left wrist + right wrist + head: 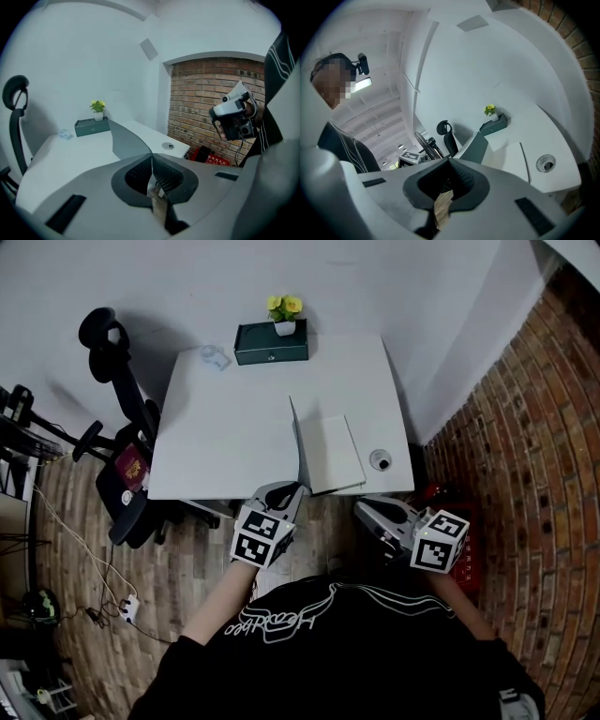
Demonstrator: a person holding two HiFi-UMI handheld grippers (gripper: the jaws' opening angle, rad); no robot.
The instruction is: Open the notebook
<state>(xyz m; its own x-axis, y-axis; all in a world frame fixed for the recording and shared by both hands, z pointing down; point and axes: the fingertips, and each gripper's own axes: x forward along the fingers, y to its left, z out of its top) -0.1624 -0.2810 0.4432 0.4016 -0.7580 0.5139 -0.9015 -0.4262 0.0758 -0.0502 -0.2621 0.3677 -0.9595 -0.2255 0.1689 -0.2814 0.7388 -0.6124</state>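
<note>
Pinching the near corner of the notebook's grey cover, the left gripper holds it upright at the table's near edge. The right gripper hangs off the table, pressed together on nothing. A grommet lies right of the notebook, a box with a plant at the far edge, a chair to the left.

- Right gripper, its jaws pressed together.
- Notebook just ahead on the table, cover raised.
- Green box and flowering plant beyond.
</note>
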